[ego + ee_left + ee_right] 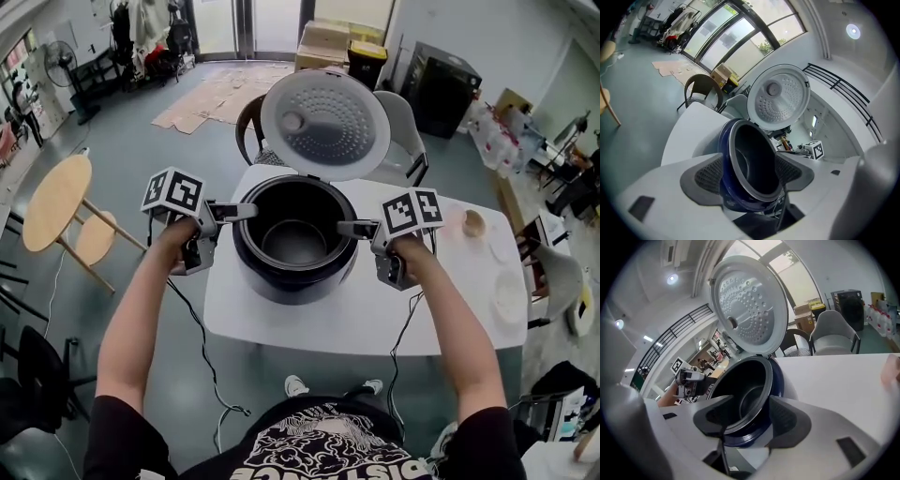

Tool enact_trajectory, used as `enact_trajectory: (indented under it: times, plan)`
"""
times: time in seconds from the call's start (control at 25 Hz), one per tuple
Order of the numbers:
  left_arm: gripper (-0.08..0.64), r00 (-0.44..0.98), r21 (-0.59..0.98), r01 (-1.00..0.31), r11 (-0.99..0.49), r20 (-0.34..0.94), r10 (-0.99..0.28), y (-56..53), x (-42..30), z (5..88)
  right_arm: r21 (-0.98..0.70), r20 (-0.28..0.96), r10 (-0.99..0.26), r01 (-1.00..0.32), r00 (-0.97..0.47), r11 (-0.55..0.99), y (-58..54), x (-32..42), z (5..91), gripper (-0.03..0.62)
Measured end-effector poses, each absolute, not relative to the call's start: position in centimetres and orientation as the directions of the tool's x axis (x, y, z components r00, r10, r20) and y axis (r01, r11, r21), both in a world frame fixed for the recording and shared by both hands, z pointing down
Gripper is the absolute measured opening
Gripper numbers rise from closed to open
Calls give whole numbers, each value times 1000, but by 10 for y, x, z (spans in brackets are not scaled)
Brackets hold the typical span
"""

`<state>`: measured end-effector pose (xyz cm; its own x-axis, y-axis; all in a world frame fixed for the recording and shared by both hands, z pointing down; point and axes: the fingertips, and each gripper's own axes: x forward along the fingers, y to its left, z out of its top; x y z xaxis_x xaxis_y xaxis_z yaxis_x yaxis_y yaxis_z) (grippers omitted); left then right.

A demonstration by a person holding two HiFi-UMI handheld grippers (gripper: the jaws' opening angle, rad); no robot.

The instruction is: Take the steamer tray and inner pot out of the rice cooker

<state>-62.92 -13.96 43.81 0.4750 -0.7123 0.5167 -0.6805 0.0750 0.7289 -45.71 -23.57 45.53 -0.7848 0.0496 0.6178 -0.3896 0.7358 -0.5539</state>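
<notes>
Head view: the rice cooker (pixel 281 281) stands near the middle of a white table (pixel 441 309), closer to its left edge. Its lid (pixel 325 124) is swung up at the far side, and the inner pot (pixel 294 239) sits inside it. The left gripper (pixel 239 212) reaches the left rim of the pot and the right gripper (pixel 349 228) reaches over the right rim. The table is bare to the right as far as a small brown thing (pixel 474 223). The near edge lies just in front of the cooker. A chair (pixel 403 122) stands beyond the far edge, and there is open floor to the left.

Left gripper view: the left gripper (pixel 752 176) has its jaws well apart, astride the cooker wall. One pad is outside the blue body (pixel 723 154) and the other is inside the dark inner pot (pixel 752 154). No firm pressing shows. The lid (pixel 778 96) stands clear above.

Right gripper view: the right gripper (pixel 750 420) holds its jaws about halfway apart across the opposite rim, one inside the inner pot (pixel 745 390) and one outside. I cannot tell whether the pads touch it. Bare table (pixel 843 380) stretches to the right.
</notes>
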Motion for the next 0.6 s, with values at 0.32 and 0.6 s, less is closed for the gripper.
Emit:
enact_trajectory:
  times: [0.32, 0.6]
  plan:
    - [334, 492, 723, -687, 75, 538, -684, -145, -615, 438, -594, 609, 55, -409, -792, 693, -236, -460, 454, 232]
    - [182, 377, 647, -739, 188, 628, -681, -141, -639, 452, -570, 622, -41, -489, -782, 660, -244, -464, 461, 103]
